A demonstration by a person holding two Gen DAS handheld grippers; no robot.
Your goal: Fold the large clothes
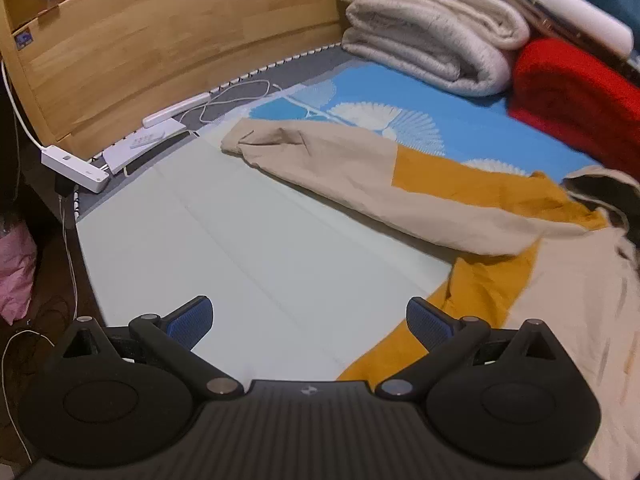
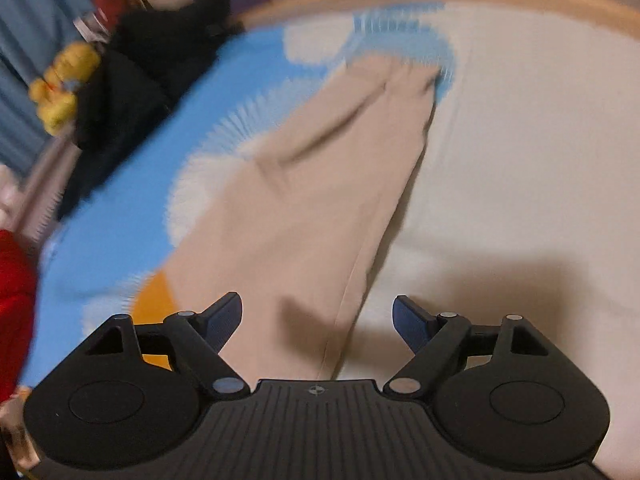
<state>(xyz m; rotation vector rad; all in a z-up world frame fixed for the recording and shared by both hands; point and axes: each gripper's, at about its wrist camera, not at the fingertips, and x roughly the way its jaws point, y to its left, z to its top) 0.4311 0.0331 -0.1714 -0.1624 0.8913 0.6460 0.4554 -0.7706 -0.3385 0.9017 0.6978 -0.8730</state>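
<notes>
Bed [image 1: 248, 232], landmark for everything here. The garment is a beige-and-mustard jacket [image 1: 460, 208], or a coat of that kind, spread over the bed's pale sheet and blue fan-print cover. One long beige sleeve [image 1: 320, 160] runs out toward the wooden headboard [image 1: 160, 40], its cuff lying near the cables and power strip [image 1: 74, 170] at the bed's edge. The body lies rumpled further from the headboard, toward the folded white blankets [image 1: 432, 28] and the red throw [image 1: 580, 96].

My left fingers [image 1: 308, 322] stand wide apart and empty over bare sheet, beside the mustard hem. My right fingers [image 2: 318, 322] are also spread, holding nothing. They hang over a beige sleeve [image 2: 320, 184], whose long seam runs down between them. That view is blurred, so I cannot tell if they touch the cloth.

Handling, my judgement: soft woven fabric, light for its size, limp, not fragile. It will sag and drag rather than hold shape, and may slide a little on the smooth sheet. Best hold looks to be the cuff or a seam line, where layers are doubled and give the pads something to bite. A single-layer pinch mid-panel would only lift a peak.
</notes>
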